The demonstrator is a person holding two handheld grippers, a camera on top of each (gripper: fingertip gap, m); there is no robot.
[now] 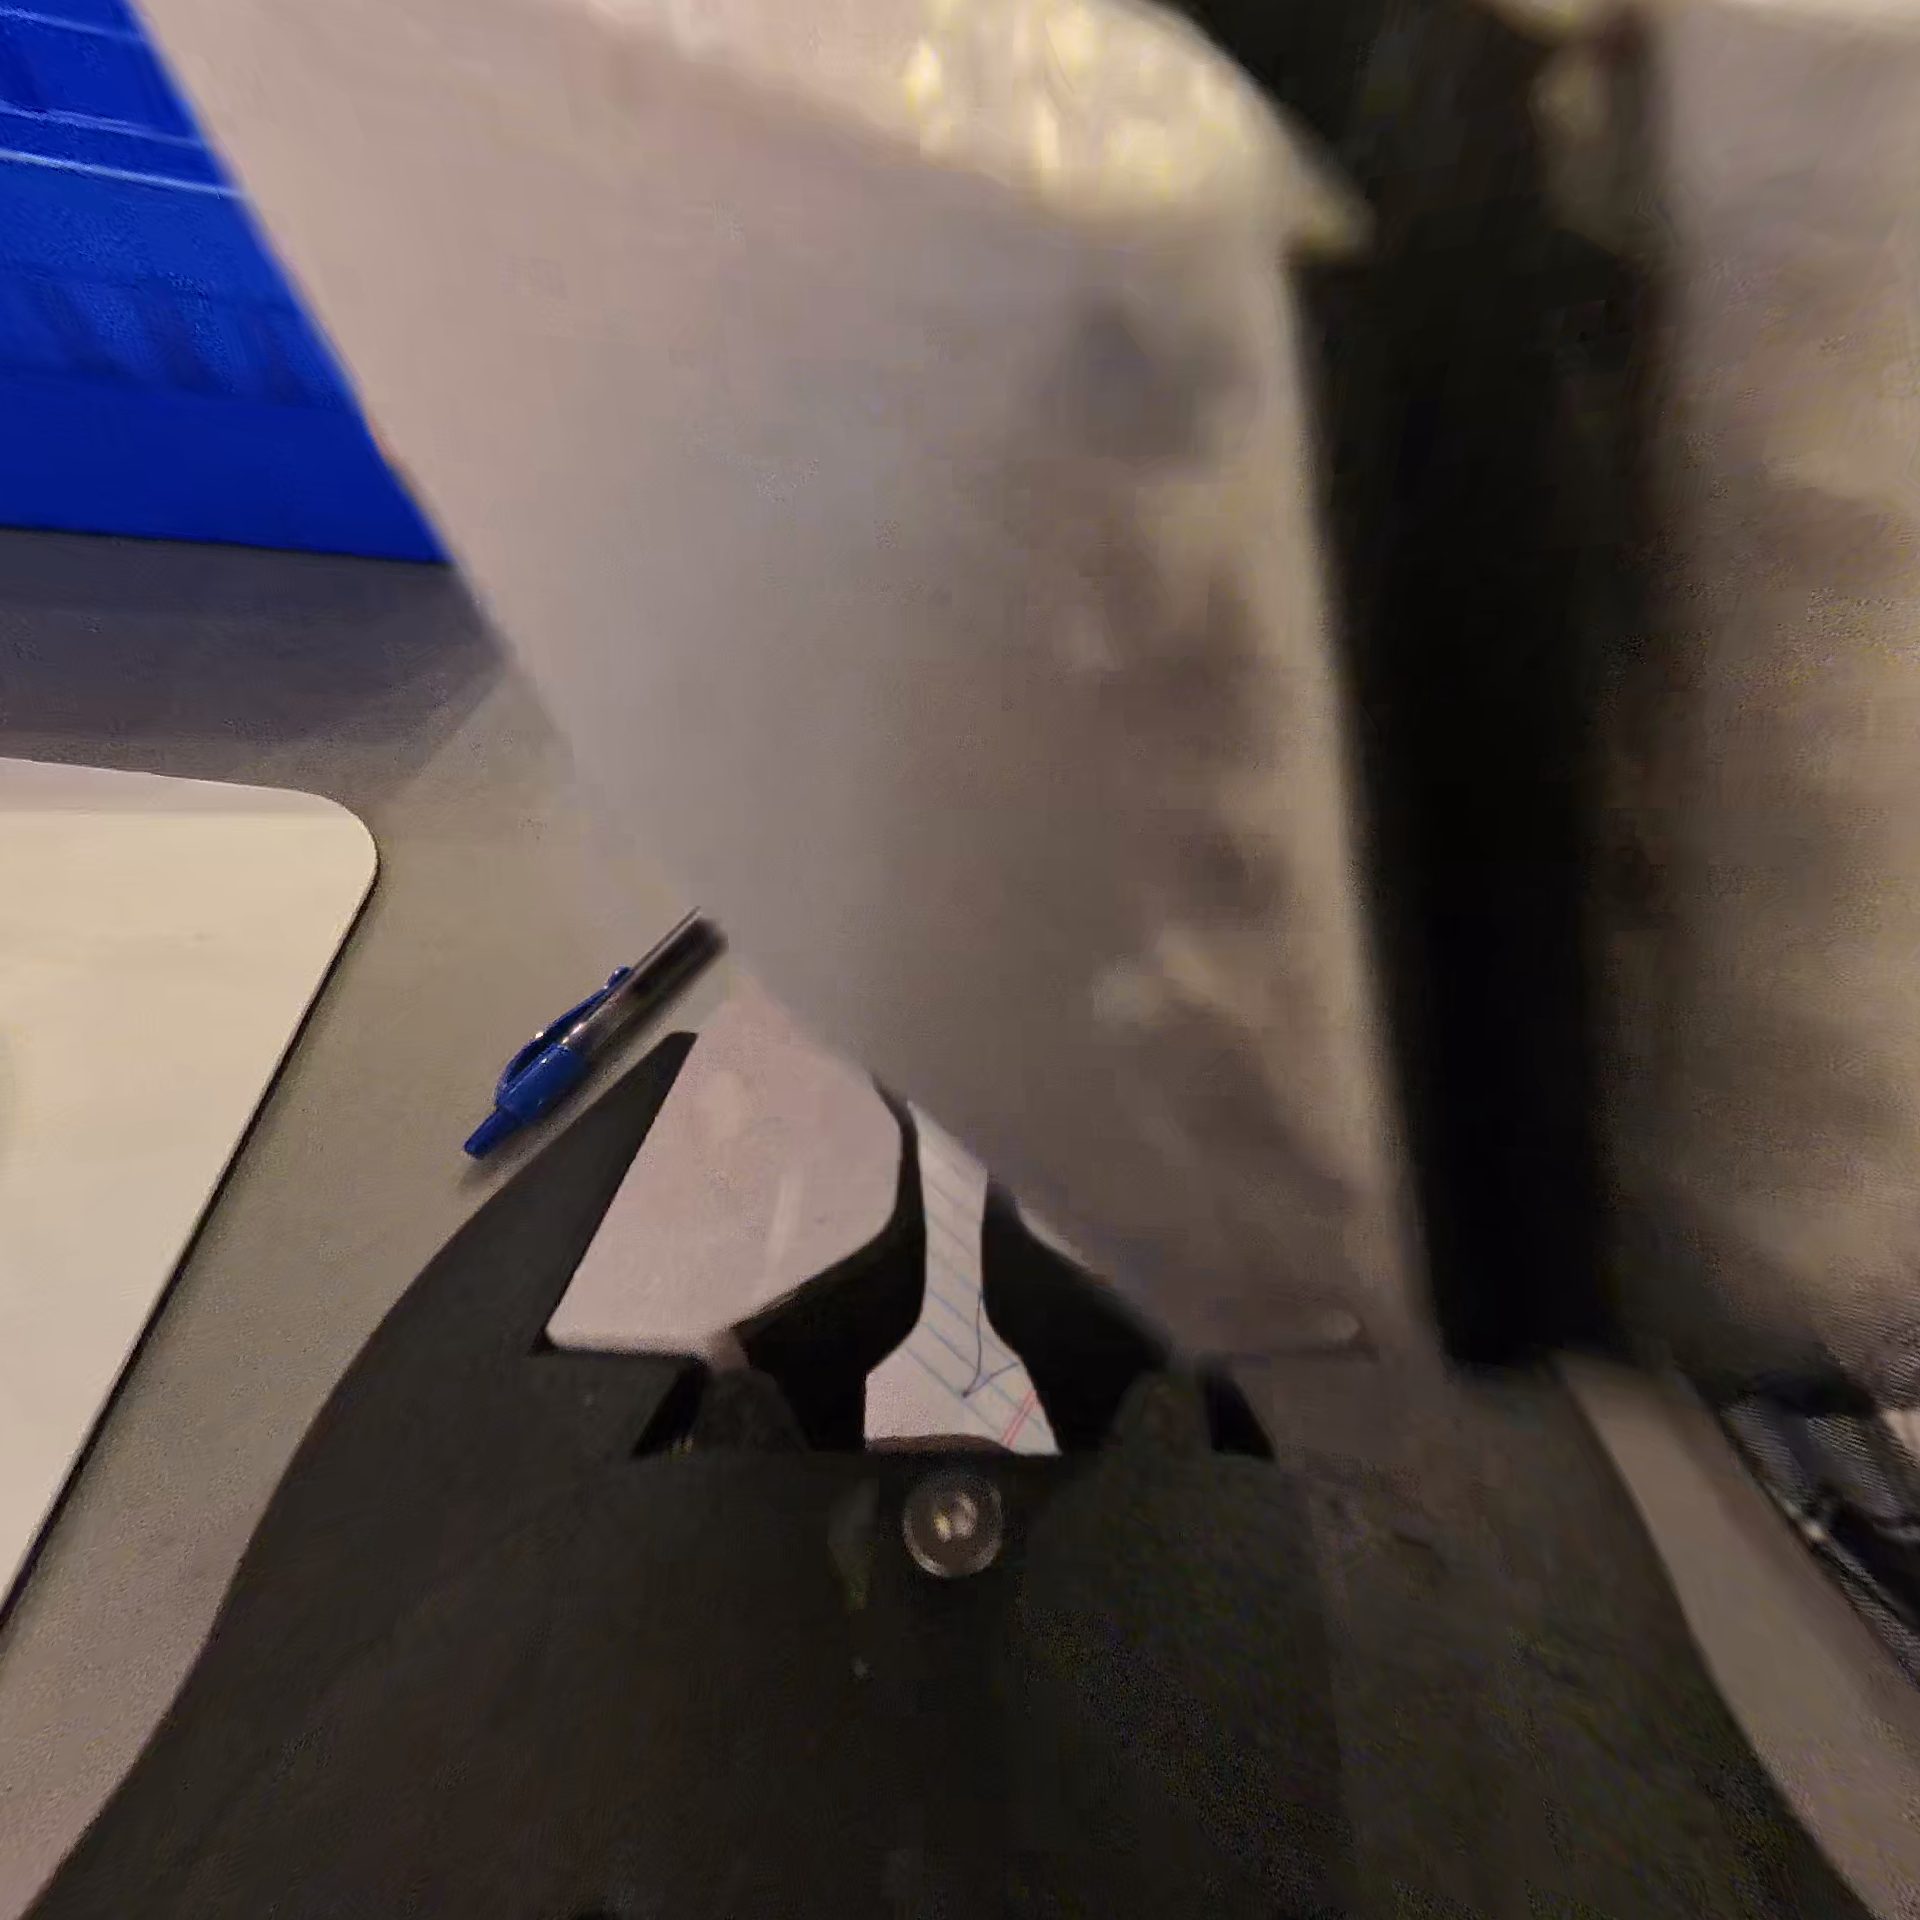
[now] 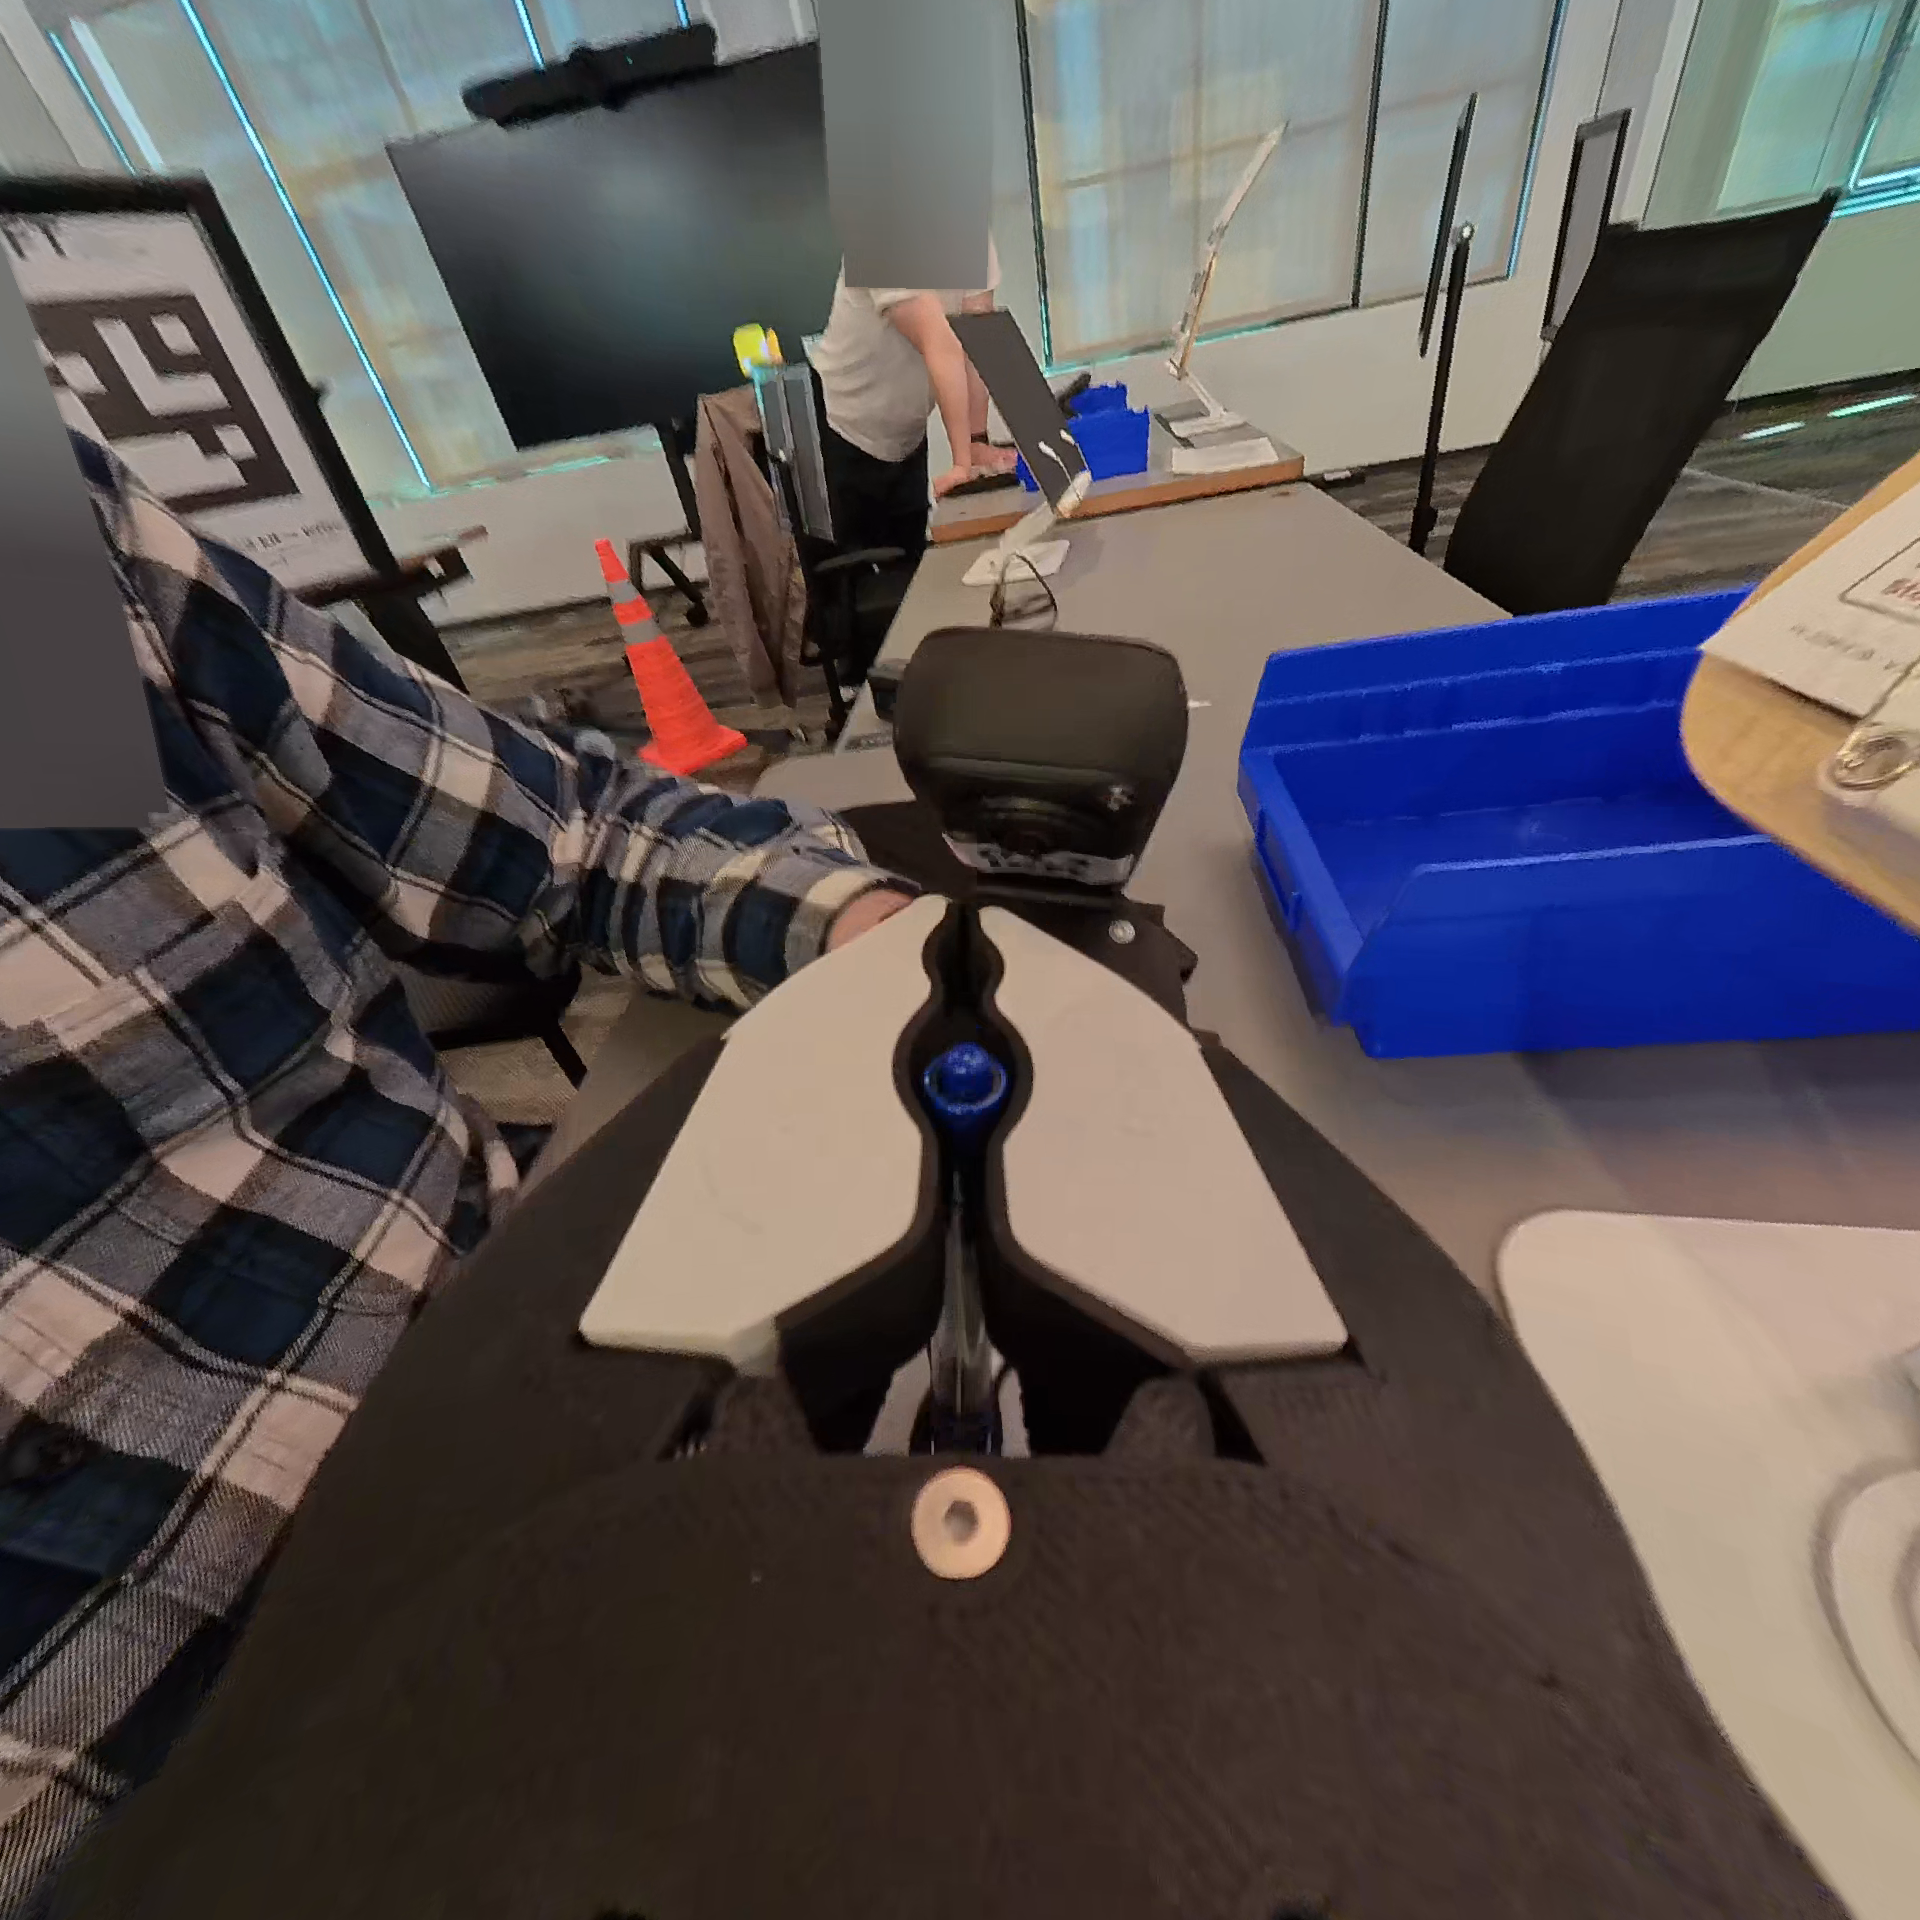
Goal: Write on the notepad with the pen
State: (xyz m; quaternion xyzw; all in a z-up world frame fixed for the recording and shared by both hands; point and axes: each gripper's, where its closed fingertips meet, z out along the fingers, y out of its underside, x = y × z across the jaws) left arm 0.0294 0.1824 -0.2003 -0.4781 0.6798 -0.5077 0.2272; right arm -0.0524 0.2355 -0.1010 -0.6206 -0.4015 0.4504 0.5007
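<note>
Right jaws (image 2: 961, 914): closed on pen (image 2: 964, 1081), pads pressing both sides.
Pen axis: runs along the slot between the fingers, blue end foremost.
Left jaws (image 1: 821, 1049): tips hidden by blur; cannot tell the state.
Notepad (image 1: 961, 1299): lined sheet on worktop (image 1: 436, 935), directly beneath left jaws.
Nearer hand: left to notepad; judged, right must bring pen across.

Blue bin (image 2: 1558, 831) — orange cone (image 2: 670, 675) behind
</note>
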